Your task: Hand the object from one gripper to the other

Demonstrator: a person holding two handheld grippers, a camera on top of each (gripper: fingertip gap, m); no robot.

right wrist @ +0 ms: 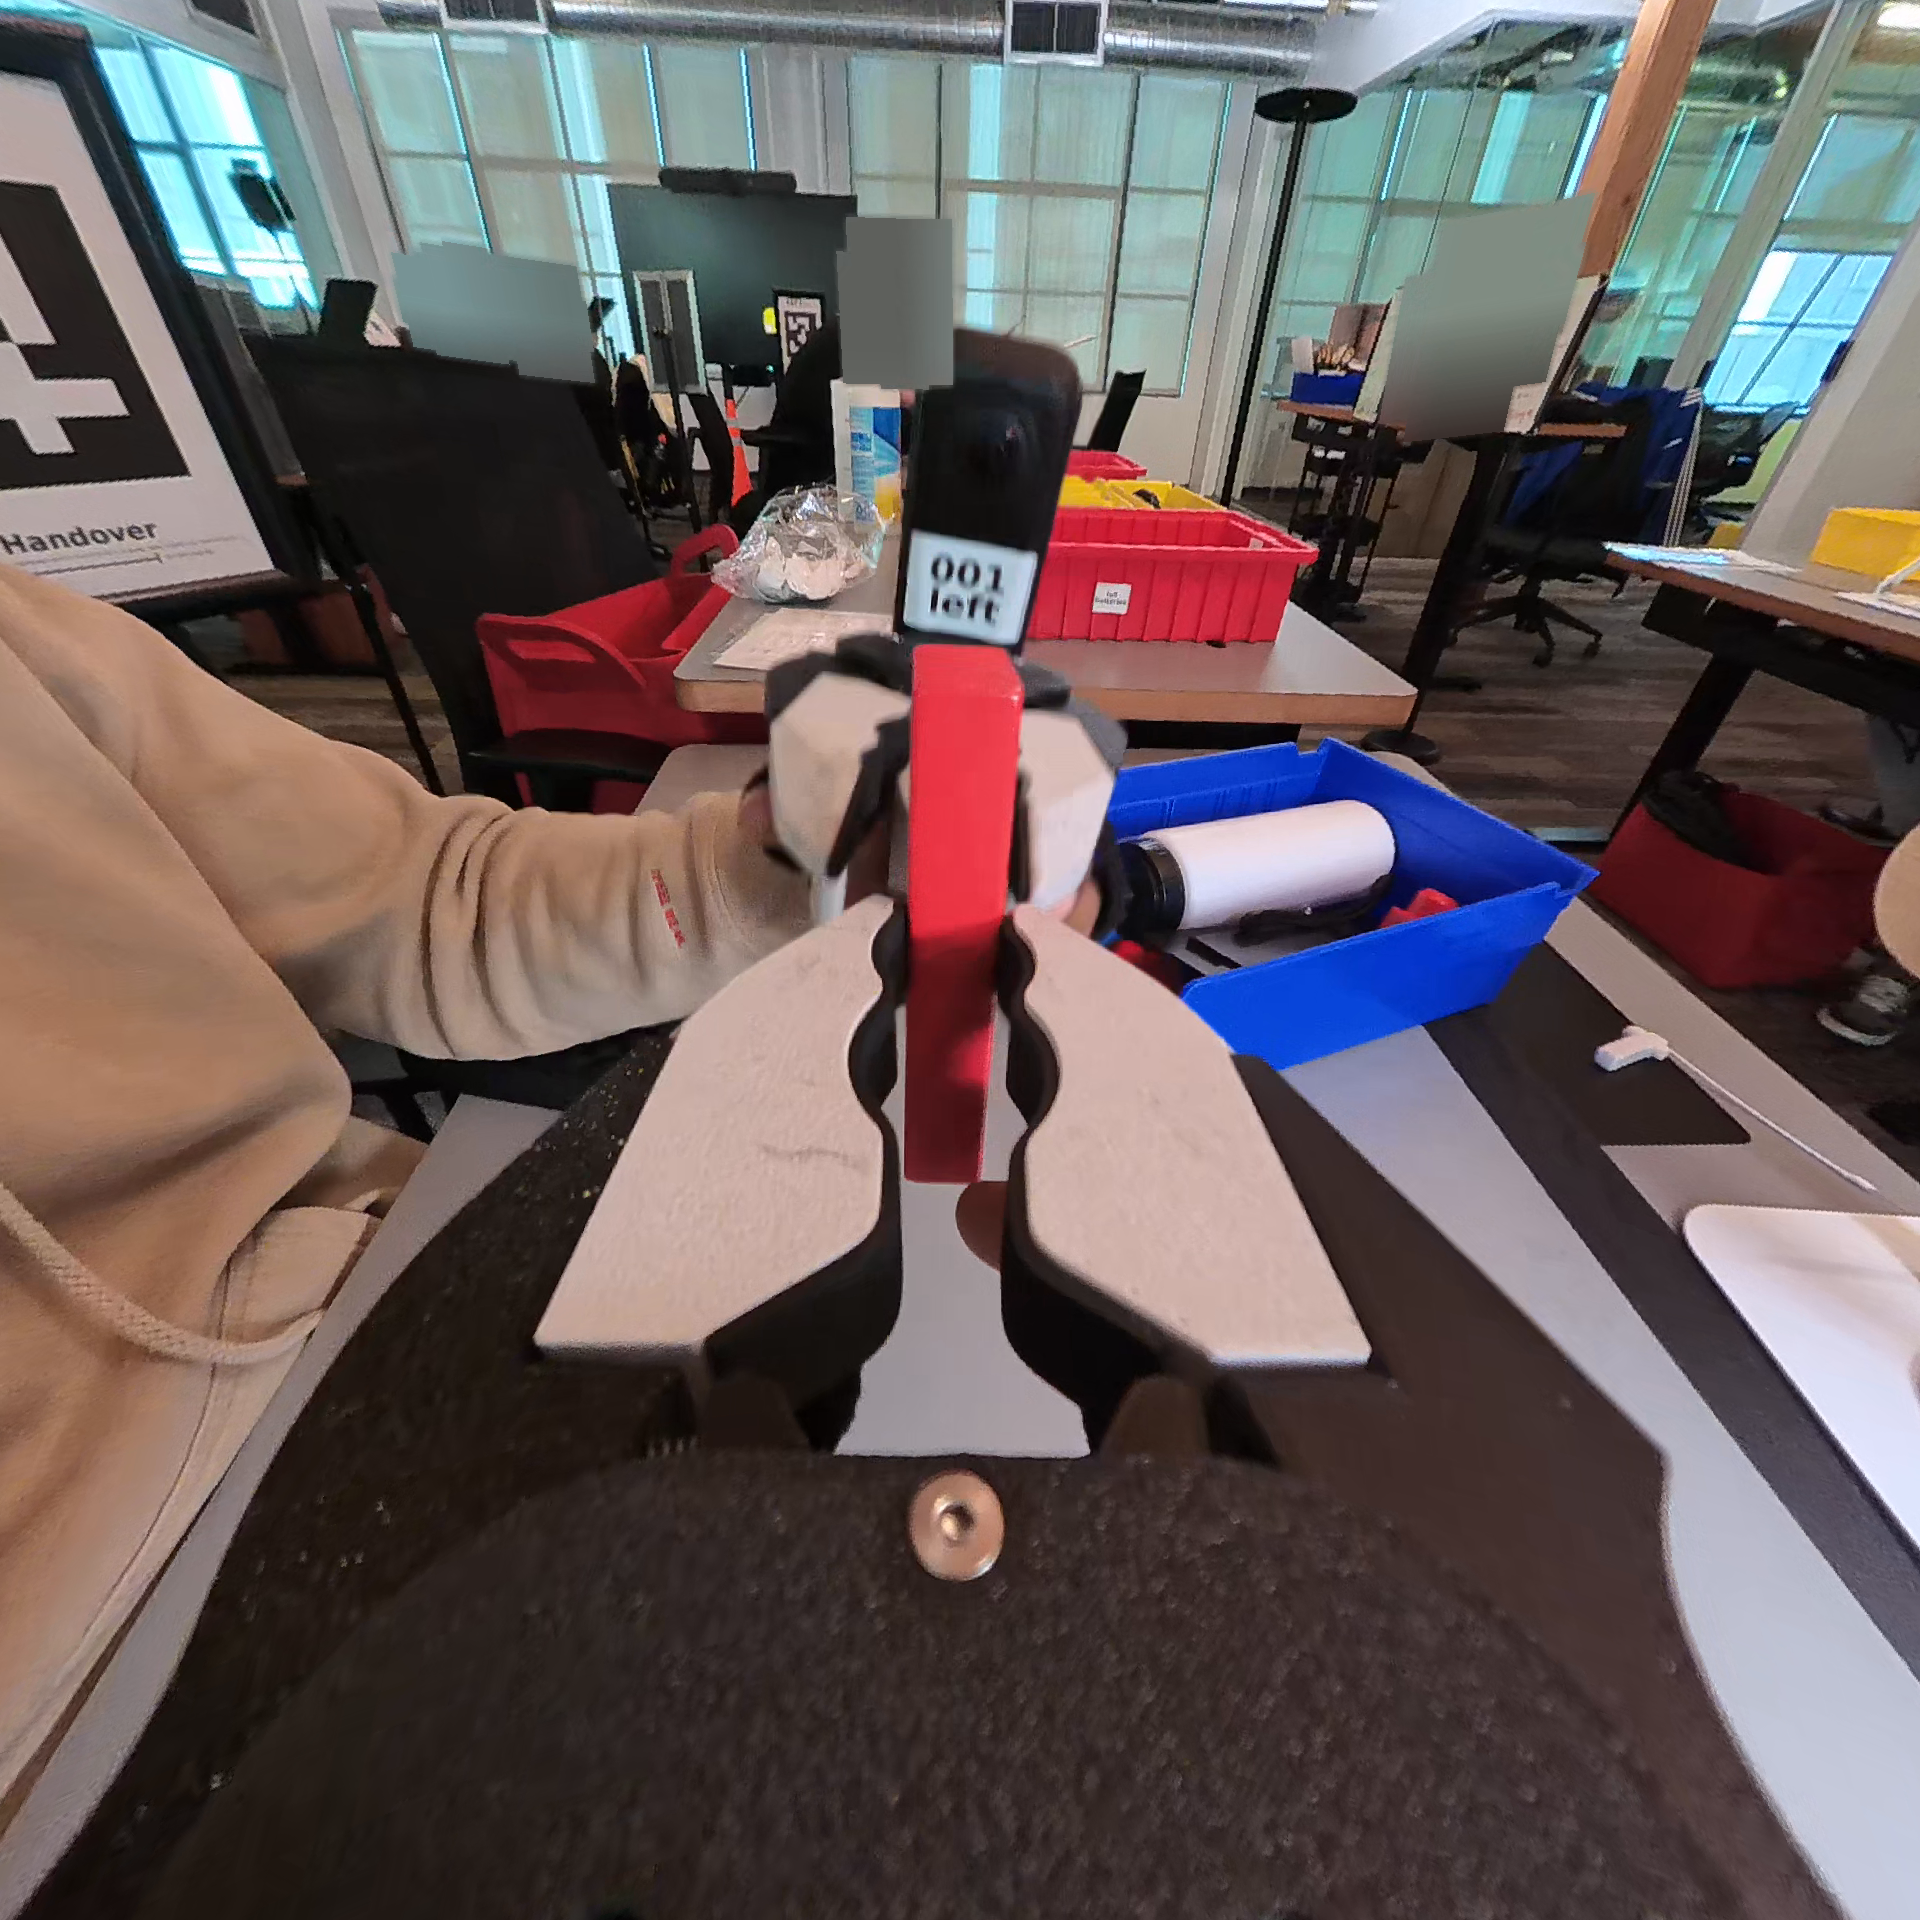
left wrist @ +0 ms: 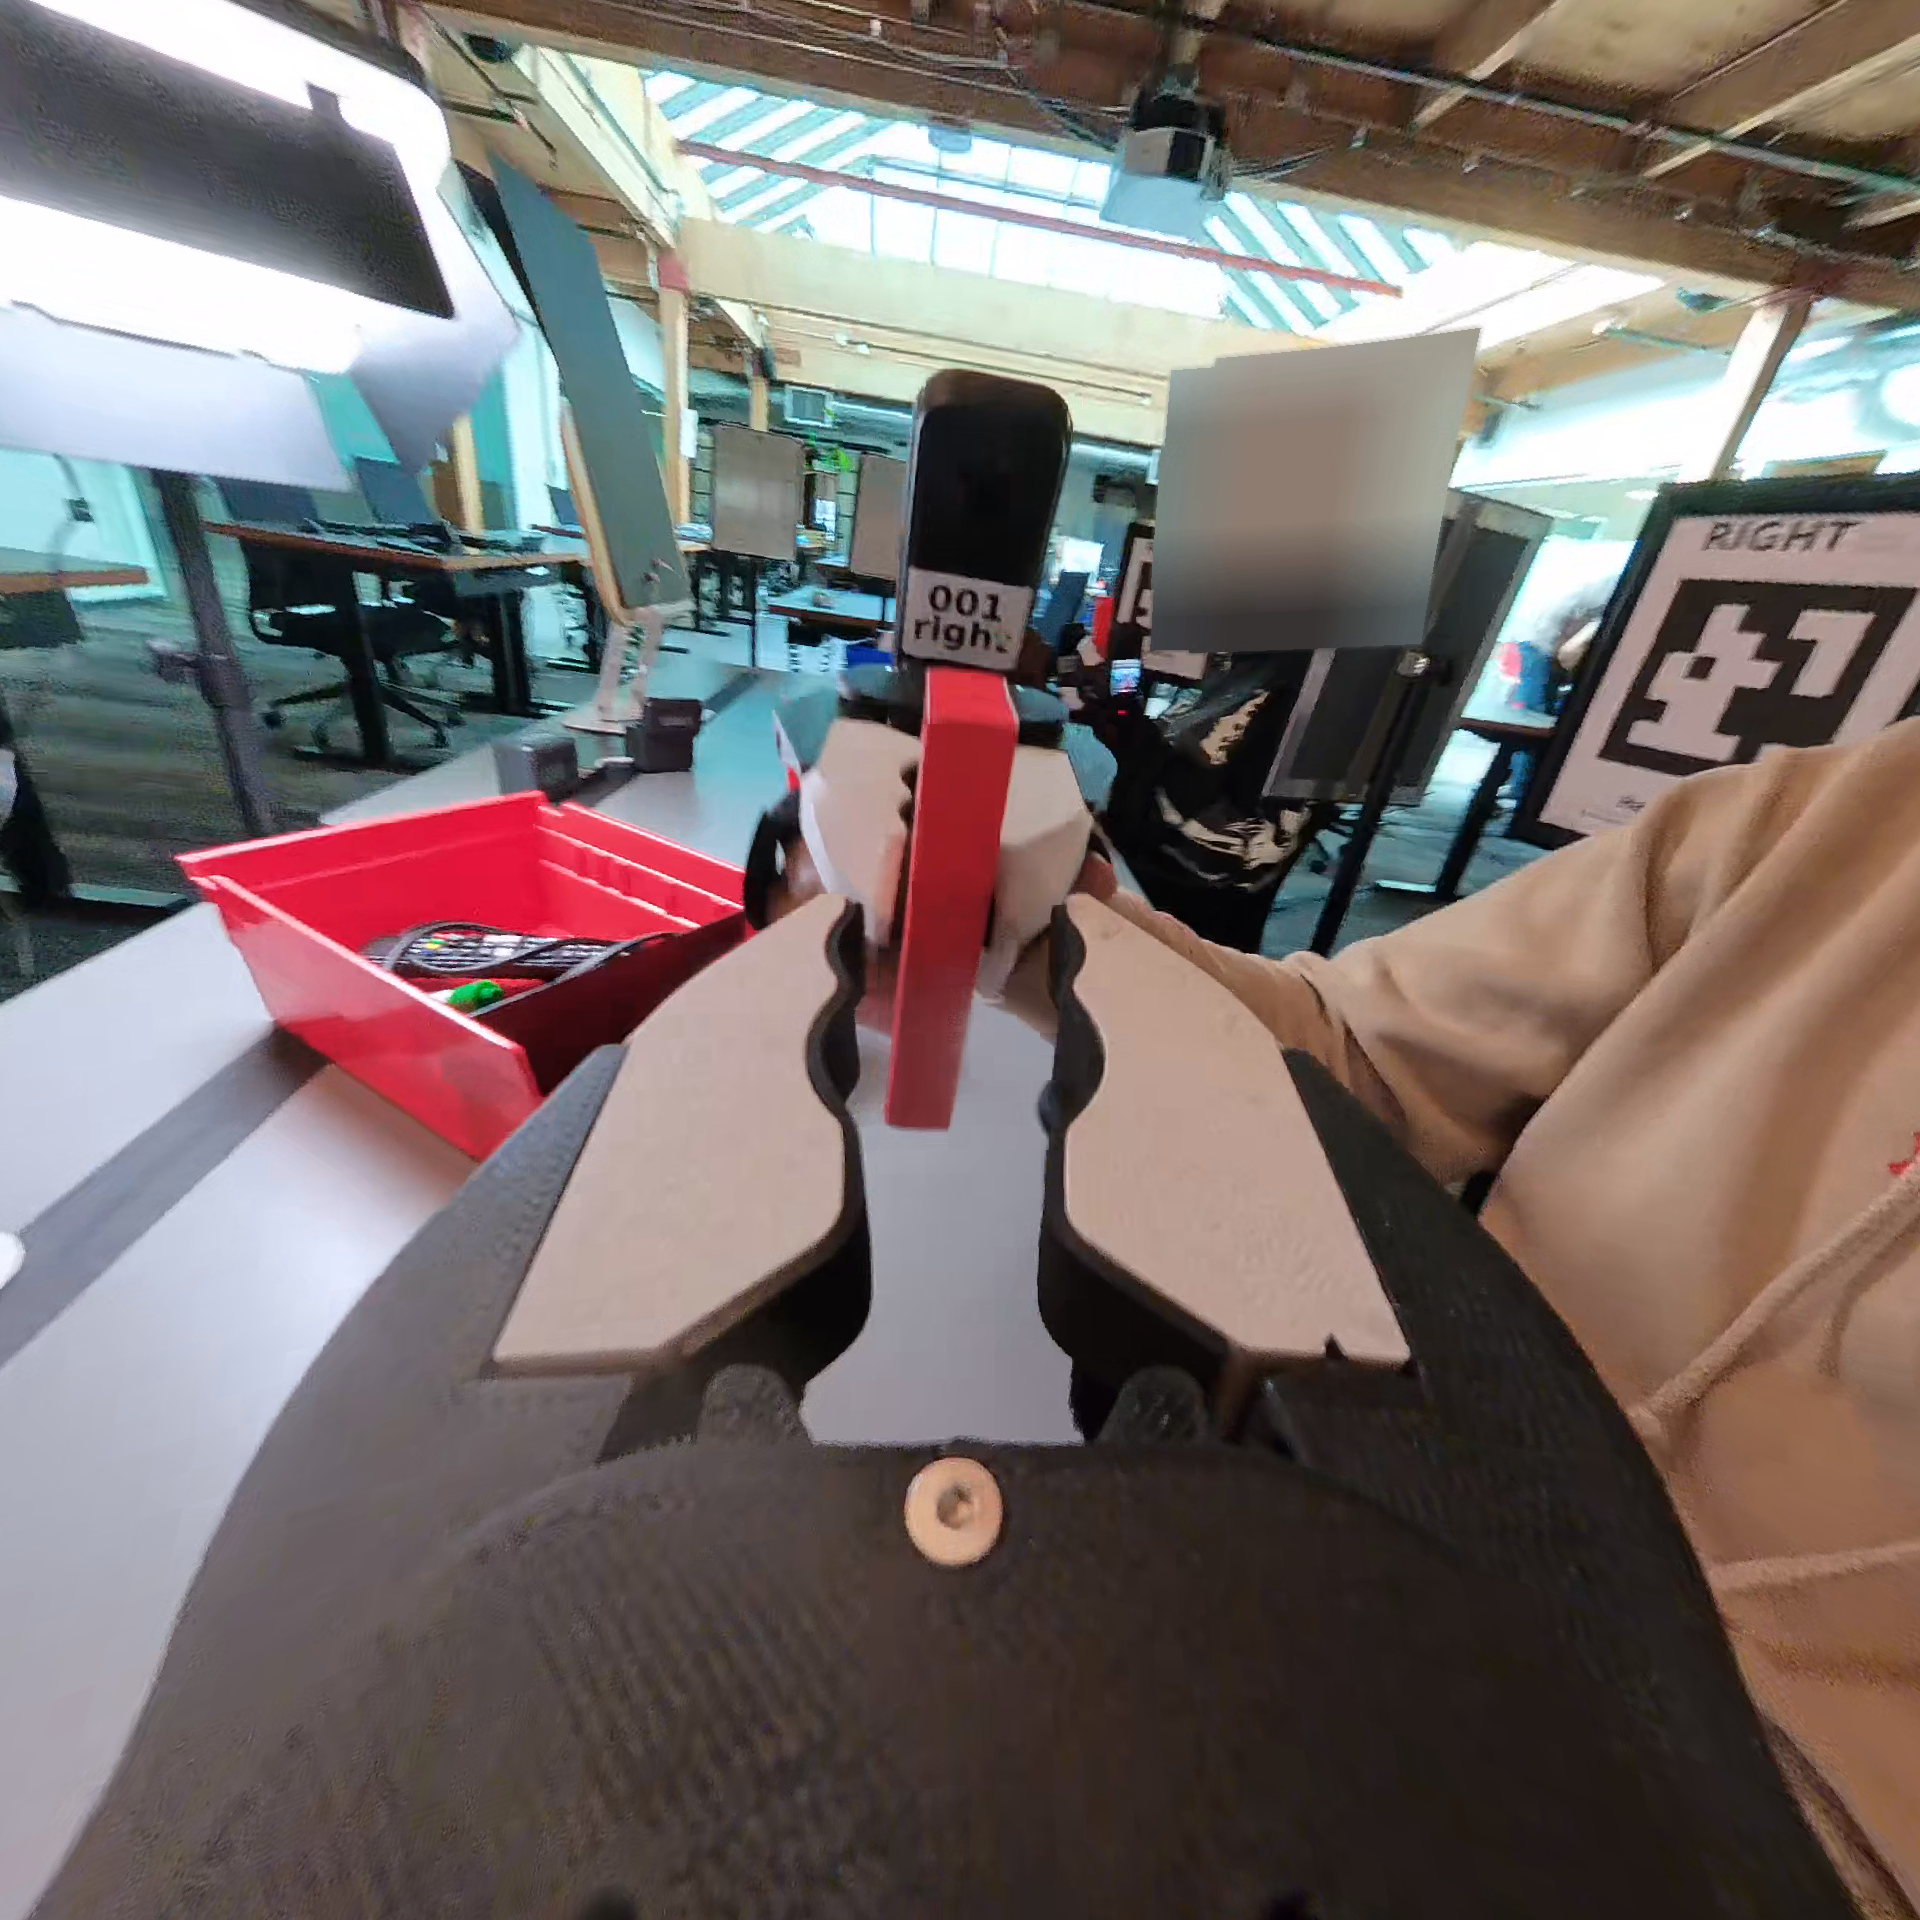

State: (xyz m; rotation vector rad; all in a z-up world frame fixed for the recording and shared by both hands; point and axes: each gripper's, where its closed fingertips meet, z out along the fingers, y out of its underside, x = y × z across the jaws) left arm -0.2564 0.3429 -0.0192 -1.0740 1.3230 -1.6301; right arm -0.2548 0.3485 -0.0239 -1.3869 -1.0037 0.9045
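Here right gripper point(right wrist: 951, 971) clamps red block point(right wrist: 954, 914) — left gripper point(left wrist: 956, 966) apart.

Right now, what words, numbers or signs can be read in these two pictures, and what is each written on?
I may not quote writing; these bear it.
White sticker on camera, left wrist view: legible.
White sticker on camera, right wrist view: legible.
Marker board, left wrist view: heading legible.
Marker board, right wrist view: caption legible.
Red bin, its label: too small.
Sleeve print: blurred.
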